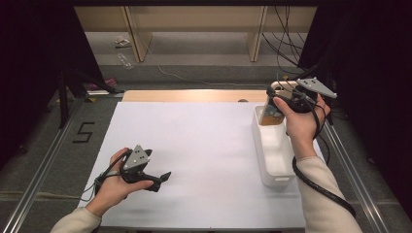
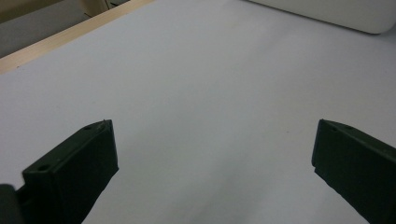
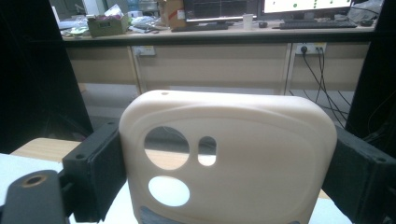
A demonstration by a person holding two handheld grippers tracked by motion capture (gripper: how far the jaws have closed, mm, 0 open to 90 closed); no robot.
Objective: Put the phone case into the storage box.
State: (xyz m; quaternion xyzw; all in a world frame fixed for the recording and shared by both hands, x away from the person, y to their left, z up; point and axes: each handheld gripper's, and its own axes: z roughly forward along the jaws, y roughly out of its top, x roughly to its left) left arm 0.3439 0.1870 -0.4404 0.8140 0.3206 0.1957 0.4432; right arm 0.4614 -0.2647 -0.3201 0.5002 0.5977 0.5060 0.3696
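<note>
Above the far end of the long white plastic bin [image 1: 274,155] at two o'clock on the white worktop [image 1: 204,145], the right claw [image 1: 278,99] is clamping a cream phone case [image 3: 229,158] by its side edges and should be lowering it level, while the left claw [image 1: 158,179] is idling wide open at seven o'clock.
</note>
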